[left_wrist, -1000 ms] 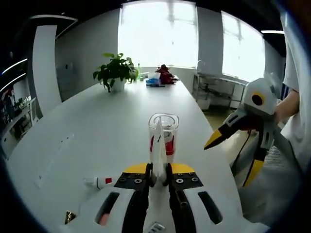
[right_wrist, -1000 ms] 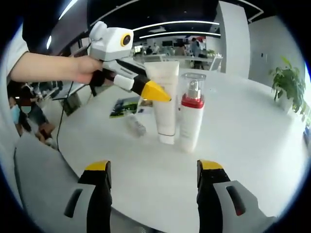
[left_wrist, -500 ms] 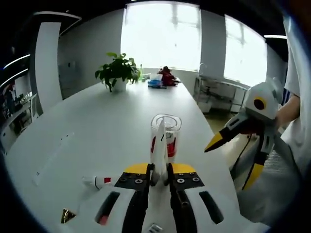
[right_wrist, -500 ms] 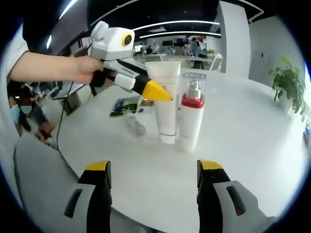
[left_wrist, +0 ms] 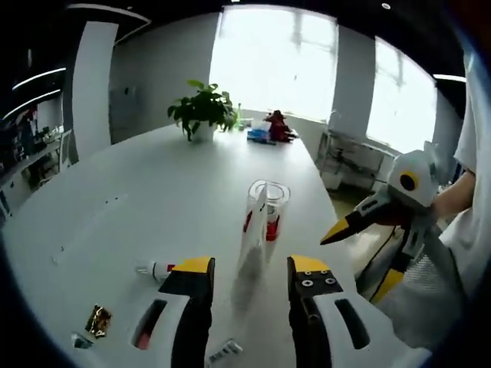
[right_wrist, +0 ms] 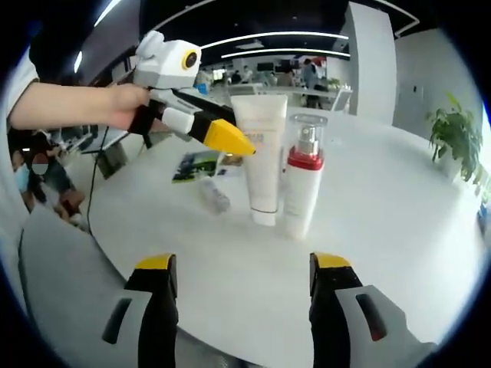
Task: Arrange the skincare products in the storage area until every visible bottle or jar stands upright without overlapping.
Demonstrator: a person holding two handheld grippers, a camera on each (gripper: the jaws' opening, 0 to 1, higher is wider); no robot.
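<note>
Left gripper view: we found our left tongs (left_wrist: pixel 250 270) with jaws apart, gripping nothing. Between and just beyond the yellow tips stood the white tube (left_wrist: pixel 252 234), upright on its cap on the white desk (left_wrist: pixel 138 207), edge-on to us. Directly behind it, touching or nearly so, stood the red-collared pump bottle (left_wrist: pixel 268 215) with a clear cap. A small tube (left_wrist: pixel 153 269) lay flat on the desk beside the left jaw, and a crumpled wrapper (left_wrist: pixel 97 320) lay nearer the near edge. The right tongs (left_wrist: pixel 337 231) entered from the right, apart from both products. A potted plant (left_wrist: pixel 202 112) stood toward the far end.

Right gripper view: we held the right tongs (right_wrist: pixel 239 270) wide apart and empty. The tube (right_wrist: pixel 263 157) and bottle (right_wrist: pixel 301 182) stood upright side by side mid-desk. The left tongs (right_wrist: pixel 230 144) hovered just beside the tube's upper part; we could not tell contact.
</note>
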